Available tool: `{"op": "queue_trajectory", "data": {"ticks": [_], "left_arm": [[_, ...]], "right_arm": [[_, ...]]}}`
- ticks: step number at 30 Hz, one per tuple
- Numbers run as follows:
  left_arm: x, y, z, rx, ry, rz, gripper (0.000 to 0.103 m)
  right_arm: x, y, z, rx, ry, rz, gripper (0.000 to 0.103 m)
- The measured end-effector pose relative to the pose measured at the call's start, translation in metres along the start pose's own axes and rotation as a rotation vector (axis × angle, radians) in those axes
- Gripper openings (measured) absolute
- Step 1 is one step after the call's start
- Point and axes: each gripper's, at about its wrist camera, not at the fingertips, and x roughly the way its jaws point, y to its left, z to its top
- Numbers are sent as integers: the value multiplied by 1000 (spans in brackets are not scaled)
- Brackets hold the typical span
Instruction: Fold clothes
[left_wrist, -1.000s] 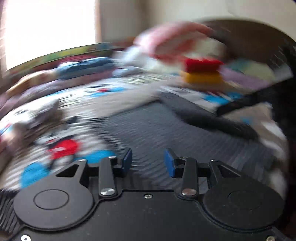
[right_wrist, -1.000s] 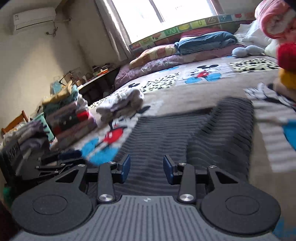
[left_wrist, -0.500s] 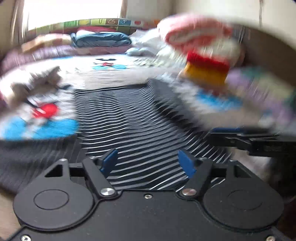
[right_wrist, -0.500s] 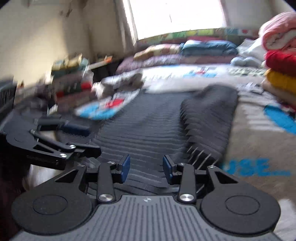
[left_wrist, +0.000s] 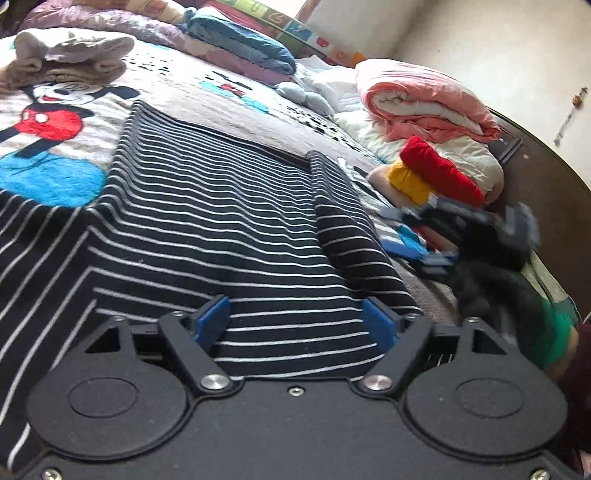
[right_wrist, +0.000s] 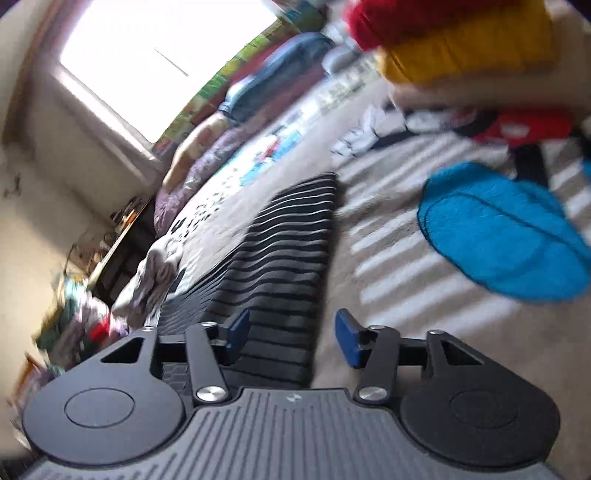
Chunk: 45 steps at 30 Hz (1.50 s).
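A black shirt with thin white stripes lies flat on the bed, one sleeve folded over its right side. My left gripper is open just above the shirt's near edge, holding nothing. The right gripper shows blurred at the right of the left wrist view. In the right wrist view the right gripper is open, tilted, over the edge of the striped shirt where it meets the bedspread; nothing is between its pads.
The bedspread has a cartoon mouse print. A grey crumpled garment lies at the far left. Folded red and yellow clothes and a pink quilt sit at the right. Pillows and a window are beyond.
Both grippers have opened wider. The left has dropped close over the shirt's near edge. The right has swung to the right and tilted, now over the shirt's right edge.
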Motion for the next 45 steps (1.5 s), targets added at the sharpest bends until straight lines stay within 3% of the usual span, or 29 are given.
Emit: {"op": "queue_trajectory", "data": {"ticks": [2, 11, 18, 19, 21, 25, 33, 40, 45], "left_arm": [[1, 0, 0, 4, 3, 1, 85], [-1, 3, -4, 36, 12, -18, 90], [-1, 2, -5, 43, 14, -29, 91], [-1, 2, -5, 45, 14, -28, 91], [-1, 1, -5, 52, 15, -26, 91], [-1, -1, -6, 72, 16, -16, 91], [0, -6, -8, 117, 25, 9, 91], [3, -22, -16, 242, 40, 67, 93], [4, -23, -17, 256, 41, 77, 93]], "right_arm": [[18, -8, 13, 48, 1, 16, 53], [81, -2, 65, 23, -2, 0, 52], [91, -15, 72, 75, -73, -21, 23], [88, -15, 72, 72, -84, -15, 14], [81, -12, 71, 55, -115, -16, 6], [57, 1, 73, -4, -197, -27, 6], [3, 20, 93, -122, -263, -86, 6], [-54, 12, 101, -146, -333, -144, 6], [-90, -5, 94, -135, -370, -186, 6]]}}
